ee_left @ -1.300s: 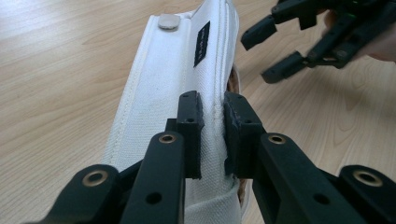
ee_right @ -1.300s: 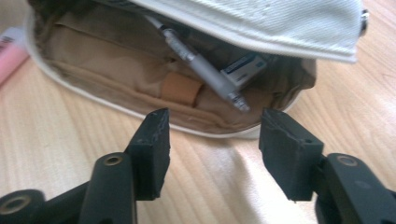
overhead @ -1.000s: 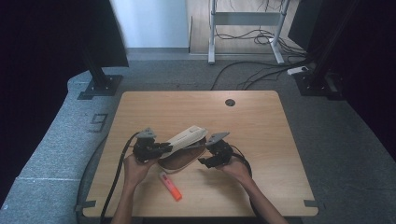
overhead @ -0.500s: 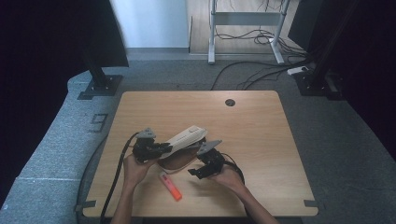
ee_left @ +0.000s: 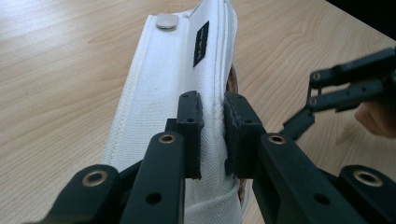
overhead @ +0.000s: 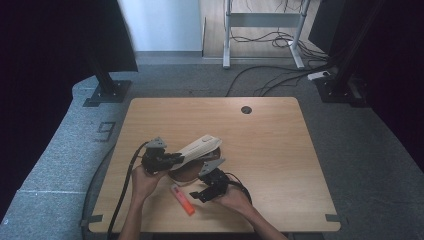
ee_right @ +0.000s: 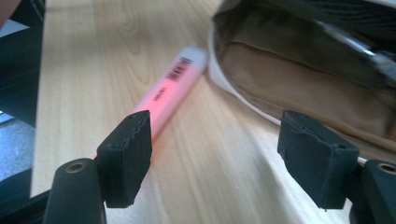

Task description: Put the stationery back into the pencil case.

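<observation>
1. White canvas pencil case (overhead: 200, 148), tan lining, lies near the front-left part of the wooden table (overhead: 280, 150); its flap is lifted. A snap button and a small dark label show on the flap in the left gripper view.
2. Left gripper (ee_left: 214, 126) has its jaws pressed together on the case's white flap edge, pinching it and holding it up.
3. Pink highlighter (overhead: 182, 199) lies flat on the table near the front edge, just in front of the case; in the right gripper view its pale cap end points at the case mouth, very close to it.
4. Right gripper (ee_right: 224, 154) sits low over the table by the highlighter, jaws spread and just been opening further, nothing pinched; highlighter is beside its one pad, not between the pads.
5. Table: light wood grain, round cable hole (overhead: 246, 109) near the far edge.
6. Room: grey carpet (overhead: 65, 150), a metal desk frame (overhead: 260, 30) with loose cables beyond the far edge, dark stand bases at far left and far right.
</observation>
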A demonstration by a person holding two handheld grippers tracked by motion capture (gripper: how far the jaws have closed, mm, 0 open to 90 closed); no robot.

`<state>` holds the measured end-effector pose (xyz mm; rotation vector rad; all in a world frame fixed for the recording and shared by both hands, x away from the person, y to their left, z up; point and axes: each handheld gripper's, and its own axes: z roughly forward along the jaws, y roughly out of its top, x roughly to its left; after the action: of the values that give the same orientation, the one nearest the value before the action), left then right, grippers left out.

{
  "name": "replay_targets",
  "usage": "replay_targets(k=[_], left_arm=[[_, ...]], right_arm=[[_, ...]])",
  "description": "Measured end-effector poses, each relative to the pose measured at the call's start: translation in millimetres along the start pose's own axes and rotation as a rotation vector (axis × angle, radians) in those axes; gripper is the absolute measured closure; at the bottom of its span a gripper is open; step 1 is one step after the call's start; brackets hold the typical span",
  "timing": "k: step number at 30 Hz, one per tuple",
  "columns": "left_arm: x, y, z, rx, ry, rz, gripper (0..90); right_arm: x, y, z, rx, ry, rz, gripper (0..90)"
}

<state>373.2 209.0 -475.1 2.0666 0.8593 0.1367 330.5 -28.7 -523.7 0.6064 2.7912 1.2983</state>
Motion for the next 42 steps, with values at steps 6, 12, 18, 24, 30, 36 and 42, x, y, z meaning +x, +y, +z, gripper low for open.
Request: replay_targets(k=[6,12,18,24,30,36,42], left_arm=[[0.1,0.1,0.0,0.001,-0.001,-0.001,77.4],[0.0,0.0,0.1,0.001,-0.003,-0.001,77.4],[-0.4,-0.2,0.2,0.003,-0.003,-0.002,77.4],[-0.3,-0.3,0.3,0.003,-0.005,-0.003,77.4],[-0.4,-0.3,0.2,0.006,-0.003,-0.001,77.4],[-0.3,-0.4,0.5,0.007,-0.003,0.0,77.3],[-0.3,-0.4,0.4,0.006,-0.002,0.0,77.4]], right_arm=[[12.0,3.3,11.6,0.007,0.044,-0.008,25.8],[22.6,5.5,25.1,0.034,0.064,-0.033,25.8],[28.3,4.0,32.0,0.071,0.047,-0.072,28.1],[24.5,-1.0,29.5,0.101,0.0,-0.105,33.2],[20.8,-4.7,24.4,0.095,-0.026,-0.137,44.5],[22.7,-8.5,20.9,0.083,-0.036,-0.157,60.2],[20.0,-10.4,18.9,0.071,-0.028,-0.139,65.3]])
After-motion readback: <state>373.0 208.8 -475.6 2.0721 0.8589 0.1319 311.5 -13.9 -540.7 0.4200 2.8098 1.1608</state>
